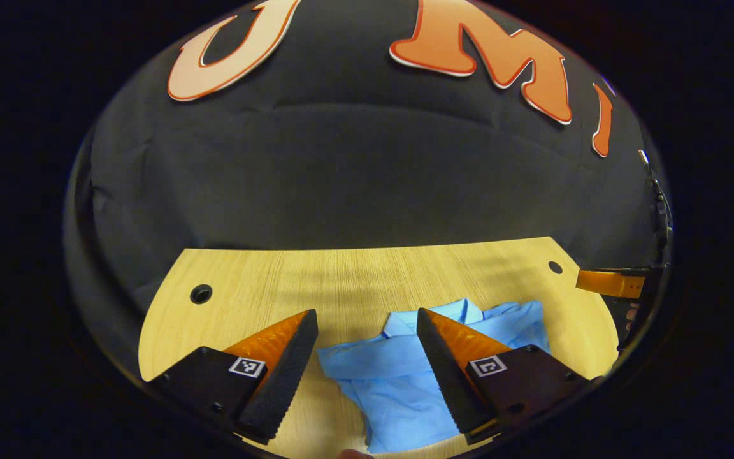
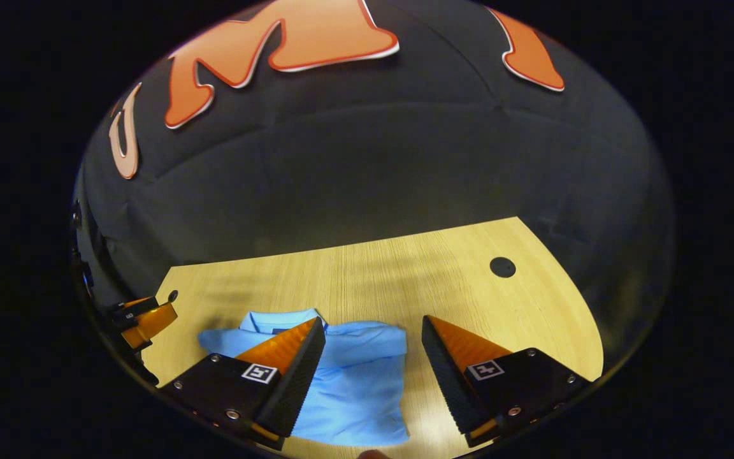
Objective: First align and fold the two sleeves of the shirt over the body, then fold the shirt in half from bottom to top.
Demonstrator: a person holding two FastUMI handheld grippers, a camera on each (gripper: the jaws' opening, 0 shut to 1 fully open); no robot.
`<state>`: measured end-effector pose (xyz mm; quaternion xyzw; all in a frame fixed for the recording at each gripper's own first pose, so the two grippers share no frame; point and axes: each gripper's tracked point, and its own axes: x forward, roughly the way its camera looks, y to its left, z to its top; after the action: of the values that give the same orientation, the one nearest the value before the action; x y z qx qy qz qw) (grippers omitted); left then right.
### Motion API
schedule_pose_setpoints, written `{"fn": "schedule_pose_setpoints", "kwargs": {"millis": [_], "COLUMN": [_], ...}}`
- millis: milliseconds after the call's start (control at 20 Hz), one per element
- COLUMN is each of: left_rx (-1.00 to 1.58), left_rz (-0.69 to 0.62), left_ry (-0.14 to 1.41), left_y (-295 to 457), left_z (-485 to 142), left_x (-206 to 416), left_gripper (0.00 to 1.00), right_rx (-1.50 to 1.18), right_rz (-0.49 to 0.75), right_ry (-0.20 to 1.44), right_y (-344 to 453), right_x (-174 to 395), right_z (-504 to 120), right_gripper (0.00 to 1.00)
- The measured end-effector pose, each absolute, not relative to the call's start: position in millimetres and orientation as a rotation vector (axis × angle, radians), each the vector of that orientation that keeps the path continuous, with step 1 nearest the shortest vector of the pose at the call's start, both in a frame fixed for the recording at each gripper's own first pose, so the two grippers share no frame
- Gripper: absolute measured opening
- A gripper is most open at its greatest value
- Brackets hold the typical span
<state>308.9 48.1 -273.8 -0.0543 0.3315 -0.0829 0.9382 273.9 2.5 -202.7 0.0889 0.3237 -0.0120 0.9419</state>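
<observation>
Lying across the lower half of both views: a pale wooden table (image 1: 354, 280), its far edge meeting the dark cloth wall of the booth.
Table details: round cable holes (image 1: 201, 294) sit near the far corners; in the left gripper view one is at about 9 o'clock and a smaller one (image 1: 555, 267) at about 3 o'clock; in the right gripper view a hole (image 2: 503, 267) is at about 2 o'clock.
Shirt: a light blue polo shirt (image 1: 399, 389) lies flat on the table, collar toward the wall, hem toward the viewer; both short sleeves look folded in over the body, giving a narrow upright shape.
Shirt position, left gripper view: at about 5 o'clock, partly behind that gripper's right-hand finger.
Shirt position, right gripper view: the same shirt (image 2: 360, 382) at about 6 to 7 o'clock, partly behind that gripper's left-hand finger.
Left gripper (image 1: 367, 319): fingers spread wide apart, holding nothing, raised over the near part of the table; the shirt's left sleeve edge shows in the gap between them.
Right gripper (image 2: 373, 325): fingers spread wide apart, holding nothing, raised over the shirt's right side and the bare wood beside it.
Other gripper seen farther off: in the left gripper view part of the right gripper shows at 3 o'clock; in the right gripper view part of the left gripper shows at 8 o'clock.
</observation>
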Motion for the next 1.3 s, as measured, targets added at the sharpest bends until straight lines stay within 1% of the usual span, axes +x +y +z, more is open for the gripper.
{"fn": "schedule_pose_setpoints", "kwargs": {"millis": [50, 200, 400, 850, 1150, 1300], "left_rx": [-0.106, -0.092, -0.071, -0.063, -0.064, -0.048], "left_rz": [-0.166, -0.161, -0.143, -0.098, -0.057, -0.048], "left_ry": [0.659, 0.597, 0.518, 0.319, 0.203, 0.171], "left_y": [49, 51, 54, 46, 41, 33], "left_z": [-262, -226, -175, -85, -40, -32], "left_x": [302, 273, 224, 99, 12, -24], "left_gripper": [1.00, 1.00, 1.00, 0.99, 0.99, 0.99], "right_rx": [0.168, 0.140, 0.115, 0.083, 0.067, 0.060], "right_rz": [-0.016, 0.013, 0.040, 0.091, 0.128, 0.138], "right_ry": [0.641, 0.580, 0.490, 0.313, 0.240, 0.231], "right_y": [0, 4, 7, 2, 5, 4], "right_x": [263, 235, 197, 74, 0, -28], "right_z": [-191, -159, -120, -47, -28, -27], "right_gripper": [0.95, 0.97, 0.97, 0.97, 0.96, 0.96]}}
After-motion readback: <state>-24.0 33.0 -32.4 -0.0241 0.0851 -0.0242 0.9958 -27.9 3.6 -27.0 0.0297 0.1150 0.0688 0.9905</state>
